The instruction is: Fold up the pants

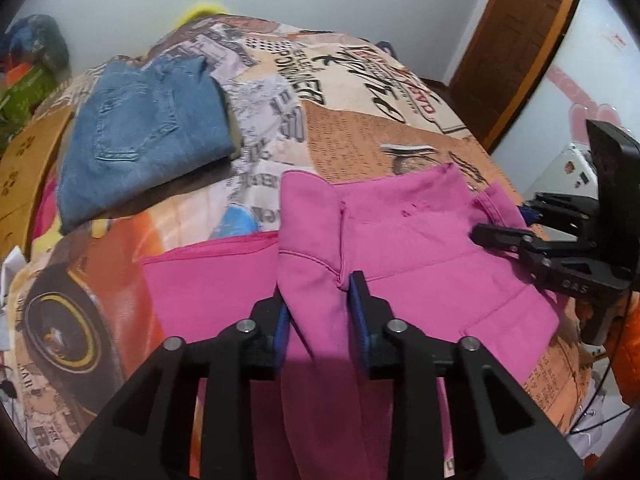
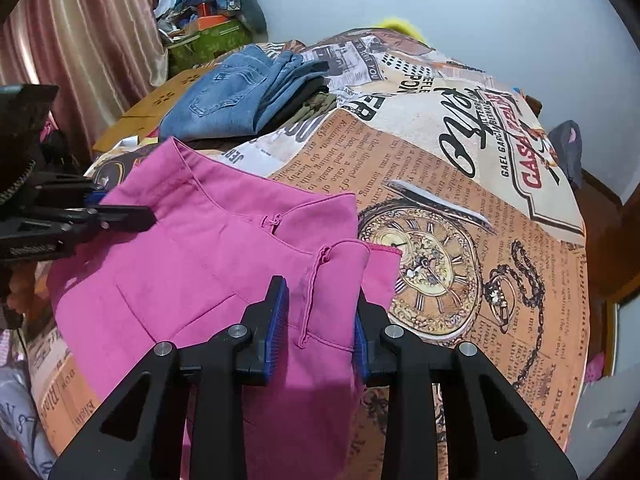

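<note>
Pink pants (image 1: 420, 248) lie partly folded on the printed bedspread (image 1: 360, 136). My left gripper (image 1: 318, 312) is shut on a raised fold of the pink fabric. It shows from the side in the right wrist view (image 2: 120, 216). My right gripper (image 2: 320, 316) is shut on another fold of the pants (image 2: 200, 264) near their right edge. It shows at the right of the left wrist view (image 1: 496, 232), over the pants' far corner.
Folded blue jeans (image 1: 140, 136) lie at the back left of the bed, also in the right wrist view (image 2: 232, 96), on top of darker folded clothes. A clutter pile (image 2: 208, 20) and curtain (image 2: 72, 52) stand behind. A wooden door (image 1: 520, 48) is at the right.
</note>
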The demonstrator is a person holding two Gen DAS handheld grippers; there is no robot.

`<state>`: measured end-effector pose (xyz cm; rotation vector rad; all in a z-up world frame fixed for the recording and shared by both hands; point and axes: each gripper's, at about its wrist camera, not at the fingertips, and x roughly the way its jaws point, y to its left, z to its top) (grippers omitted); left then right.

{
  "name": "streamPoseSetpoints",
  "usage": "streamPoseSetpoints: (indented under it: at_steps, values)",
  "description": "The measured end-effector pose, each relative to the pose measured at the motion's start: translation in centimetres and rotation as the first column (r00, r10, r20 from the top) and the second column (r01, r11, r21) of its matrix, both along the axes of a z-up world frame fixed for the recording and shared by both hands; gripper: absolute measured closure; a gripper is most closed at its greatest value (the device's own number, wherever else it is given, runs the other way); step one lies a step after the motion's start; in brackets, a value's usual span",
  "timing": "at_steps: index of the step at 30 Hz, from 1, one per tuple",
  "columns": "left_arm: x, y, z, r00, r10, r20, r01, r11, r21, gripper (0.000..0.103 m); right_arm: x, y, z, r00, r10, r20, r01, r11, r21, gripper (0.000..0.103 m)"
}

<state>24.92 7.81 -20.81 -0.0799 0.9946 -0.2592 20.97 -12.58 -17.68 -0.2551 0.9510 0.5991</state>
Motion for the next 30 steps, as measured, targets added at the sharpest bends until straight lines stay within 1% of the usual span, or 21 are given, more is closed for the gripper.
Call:
streamPoseSetpoints:
  at_steps: [2,4,7,8,9,10,11,12,14,15,17,18,19,21,22,24,26,30]
  values:
    - [-0.2,0.7,0.4,1.0,0.016,0.001,-0.016,1.0,-0.001,0.069,-0.1,0.3,0.1,1.0,0.005,0.002,-0.005,1.0,-0.009,0.077]
    - [-0.5,1.3,0.7,1.0,0.026,0.001,-0.026,0.999,0.019,0.065,-0.4,0.3,0.2,1.0,0.014,0.009,-0.014,1.0,-0.02,0.077]
    - [-1.1,2.3,0.9,0.999,0.047,0.003,-0.047,0.997,0.063,0.063,-0.7,0.1,0.3,1.0,0.019,-0.004,-0.019,1.0,-0.009,0.076]
    - [-1.2,2.7,0.9,0.997,0.076,0.005,-0.077,0.992,0.099,0.063,-0.9,0.1,0.3,1.0,0.019,-0.009,-0.019,1.0,-0.003,0.076]
    - [-1.4,3.2,1.0,0.995,0.097,0.005,-0.097,0.989,0.115,0.063,-1.1,0.1,0.2,1.0,0.018,-0.012,-0.018,1.0,-0.003,0.076]
    - [-1.7,3.9,1.1,0.995,0.103,-0.004,-0.102,0.991,0.09,0.063,-1.3,0.2,0.2,1.0,0.013,-0.005,-0.013,1.0,-0.016,0.076]
    - [-2.2,4.8,1.3,0.994,0.108,-0.014,-0.108,0.993,0.042,0.063,-1.5,0.2,0.2,1.0,0.01,0.003,-0.01,1.0,-0.019,0.076]
    - [-2.5,5.4,1.5,0.993,0.117,-0.019,-0.116,0.993,0.015,0.063,-1.7,0.2,0.3,1.0,0.006,0.003,-0.005,1.0,-0.015,0.076]
    - [-3.6,6.2,1.9,0.992,0.127,-0.019,-0.127,0.992,0.003,0.063,-1.9,-0.1,0.6,1.0,-0.001,0.0,0.001,1.0,0.003,0.073]
    - [-4.1,6.4,2.0,0.992,0.127,-0.016,-0.127,0.992,0.005,0.059,-2.0,-0.2,0.9,1.0,-0.011,0.006,0.011,1.0,0.005,0.073]
    - [-4.9,6.5,1.9,0.991,0.134,-0.025,-0.134,0.991,-0.002,0.04,-2.3,-0.6,1.7,1.0,-0.021,0.022,0.021,1.0,0.018,0.071]
    - [-5.2,6.6,1.7,0.989,0.144,-0.031,-0.144,0.99,-0.007,0.025,-2.5,-1.0,2.2,0.999,-0.032,0.027,0.031,0.999,0.034,0.066]
    - [-5.6,6.6,1.5,0.988,0.154,-0.028,-0.155,0.988,-0.018,0.021,-2.6,-1.2,2.5,0.999,-0.038,0.028,0.036,0.998,0.048,0.059]
    - [-6.0,6.4,1.1,0.988,0.154,-0.028,-0.155,0.987,-0.035,0.021,-2.9,-1.7,3.1,0.999,-0.046,0.027,0.044,0.996,0.082,0.051]
    - [-6.1,6.2,0.7,0.987,0.156,-0.035,-0.157,0.987,-0.042,0.021,-3.1,-1.8,3.2,0.999,-0.047,0.027,0.045,0.995,0.088,0.05]
    - [-5.9,6.0,-0.3,0.986,0.153,-0.059,-0.157,0.985,-0.065,0.021,-3.3,-1.6,3.0,0.999,-0.04,0.017,0.038,0.996,0.085,0.048]
    - [-5.6,5.6,-1.1,0.986,0.147,-0.077,-0.152,0.986,-0.07,0.021,-3.3,-1.4,2.3,1.0,-0.027,-0.013,0.028,0.997,0.078,0.047]
    - [-4.9,5.0,-1.9,0.987,0.142,-0.071,-0.146,0.988,-0.057,0.021,-2.7,-1.0,0.5,0.998,-0.017,-0.064,0.02,0.999,0.044,0.047]
